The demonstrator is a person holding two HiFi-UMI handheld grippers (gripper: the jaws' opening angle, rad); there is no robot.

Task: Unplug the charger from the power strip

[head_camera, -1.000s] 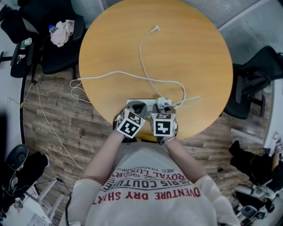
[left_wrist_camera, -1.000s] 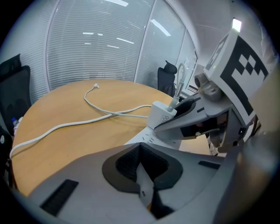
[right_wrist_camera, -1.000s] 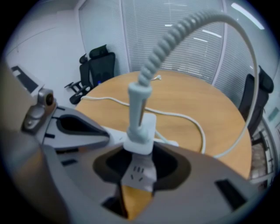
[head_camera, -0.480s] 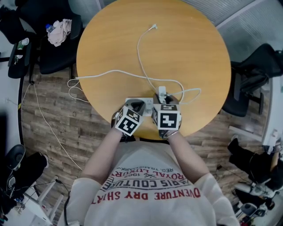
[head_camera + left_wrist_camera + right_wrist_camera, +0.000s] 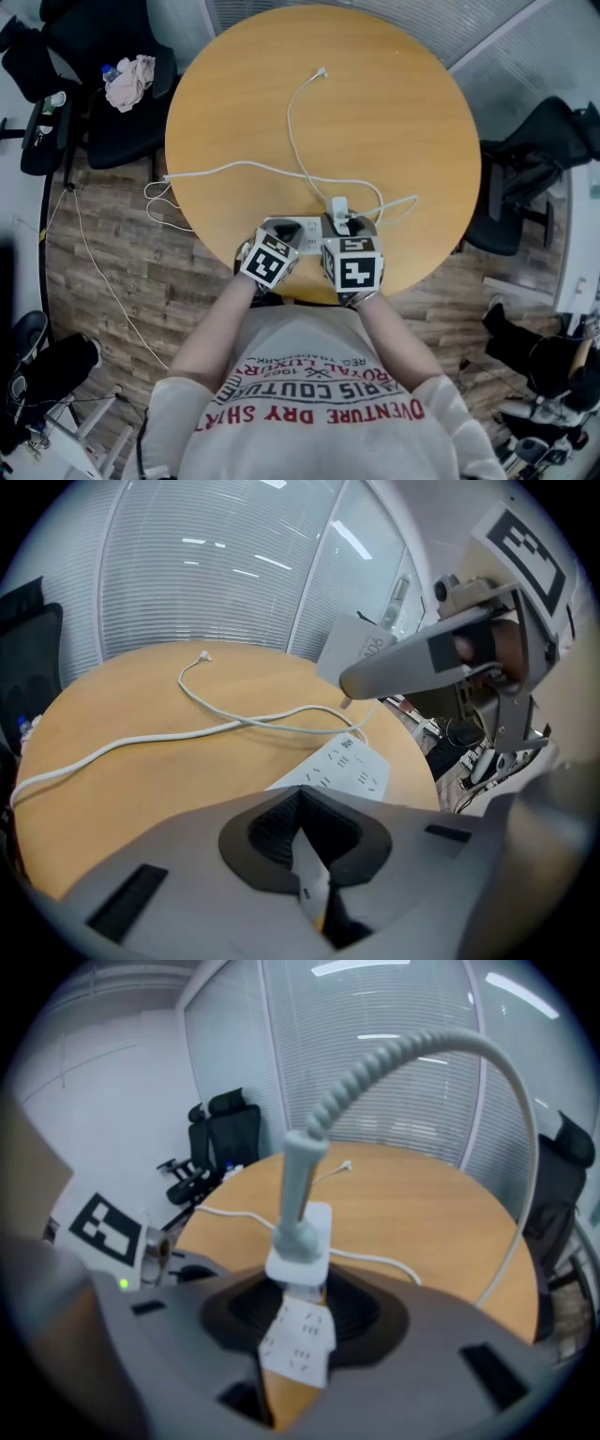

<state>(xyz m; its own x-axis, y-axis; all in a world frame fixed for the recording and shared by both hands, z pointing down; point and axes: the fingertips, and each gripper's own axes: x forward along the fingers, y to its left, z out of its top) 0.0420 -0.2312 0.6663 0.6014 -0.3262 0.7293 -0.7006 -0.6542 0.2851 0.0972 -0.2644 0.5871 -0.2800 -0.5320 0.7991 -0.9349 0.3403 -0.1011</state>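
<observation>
Charger (image 5: 309,1222) gripped in right tool (image 5: 298,1283); shirt (image 5: 319,398) print reads "ROYAL".

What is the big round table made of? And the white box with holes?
The round honey-coloured table looks like wood or wood-look laminate: even warm colour, smooth matt top. The white power strip looks like hard plastic: smooth shell with moulded socket slots.
</observation>
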